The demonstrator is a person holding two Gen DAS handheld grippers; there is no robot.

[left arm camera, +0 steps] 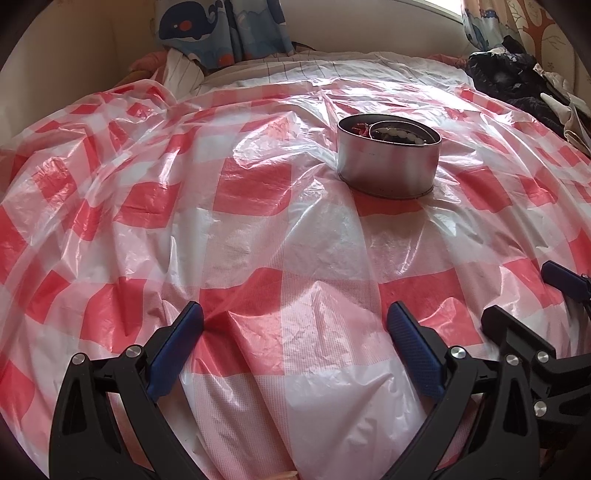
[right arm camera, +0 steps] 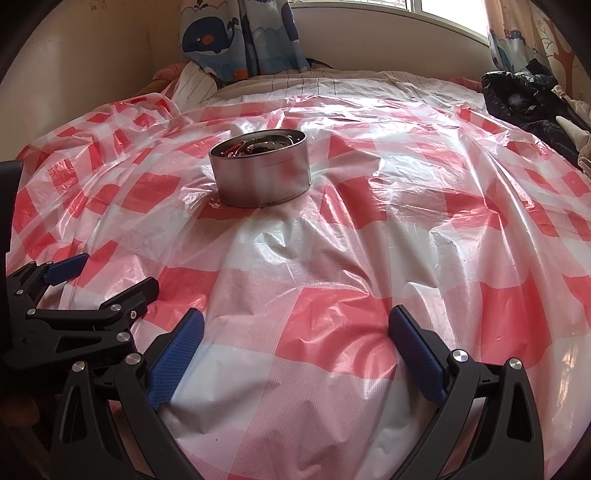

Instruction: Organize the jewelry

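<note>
A round metal tin [left arm camera: 388,162] stands on the red-and-white checked plastic sheet [left arm camera: 258,229]. Inside it lie a pale bead bracelet [left arm camera: 397,133] and some red pieces [left arm camera: 360,130]. The same tin [right arm camera: 260,173] shows up left of centre in the right wrist view, with dark and red jewelry [right arm camera: 255,147] in it. My left gripper [left arm camera: 295,319] hovers open over the sheet, well short of the tin, nothing between its blue pads. My right gripper [right arm camera: 295,325] is open too, empty, also short of the tin. Each gripper appears at the edge of the other's view.
The sheet [right arm camera: 369,240] covers a bed. A striped bedcover [left arm camera: 295,68] shows at the far side. Whale-print curtains [right arm camera: 236,40] hang at the back by a window [right arm camera: 450,11]. A heap of dark clothes [right arm camera: 528,99] lies at the far right.
</note>
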